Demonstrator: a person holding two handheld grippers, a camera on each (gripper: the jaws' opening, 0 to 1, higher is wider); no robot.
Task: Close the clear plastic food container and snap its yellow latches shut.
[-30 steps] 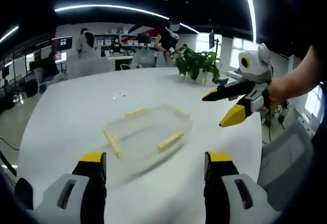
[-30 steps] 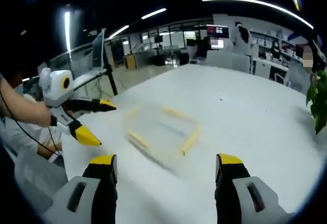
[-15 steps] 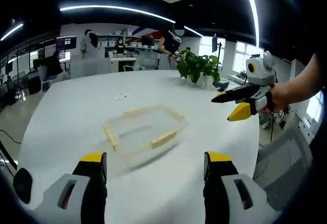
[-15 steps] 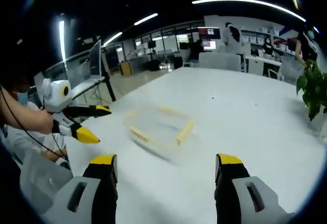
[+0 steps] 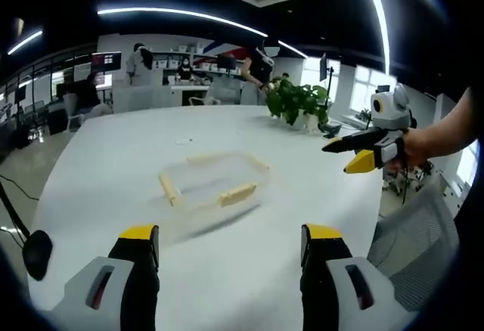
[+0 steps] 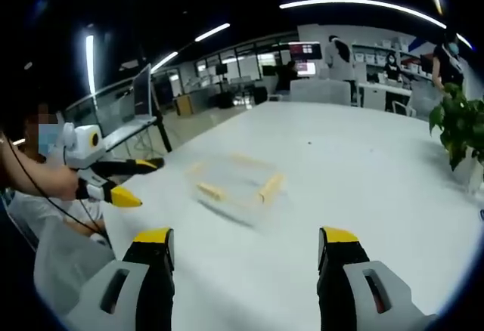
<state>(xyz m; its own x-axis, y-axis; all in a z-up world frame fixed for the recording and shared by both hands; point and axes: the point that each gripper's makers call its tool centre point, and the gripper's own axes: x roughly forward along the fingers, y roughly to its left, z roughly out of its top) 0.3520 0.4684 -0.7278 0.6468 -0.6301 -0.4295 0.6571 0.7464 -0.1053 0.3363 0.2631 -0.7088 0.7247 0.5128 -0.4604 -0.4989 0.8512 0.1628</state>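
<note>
A clear plastic food container (image 5: 212, 182) with yellow latches lies flat on the white table (image 5: 113, 157); in the right gripper view the container (image 6: 236, 182) sits mid-table. My left gripper (image 5: 227, 244) stands open at the bottom of its view, well short of the container, nothing between its jaws. My right gripper (image 6: 246, 248) is open too, also short of the container. The right gripper (image 5: 354, 153) appears from the right in the left gripper view, held in a hand, jaws apart. The left gripper (image 6: 132, 182) shows at the left in the right gripper view, jaws apart.
A potted green plant (image 5: 296, 100) stands at the table's far side, and the plant (image 6: 458, 123) is at the right edge in the right gripper view. Several people stand by desks in the background (image 5: 140, 63). A mesh chair (image 5: 420, 229) sits beside the table.
Both cameras have pulled back and up, so the container looks smaller and farther off. The other gripper in each view has drifted outward. Both grippers stay open.
</note>
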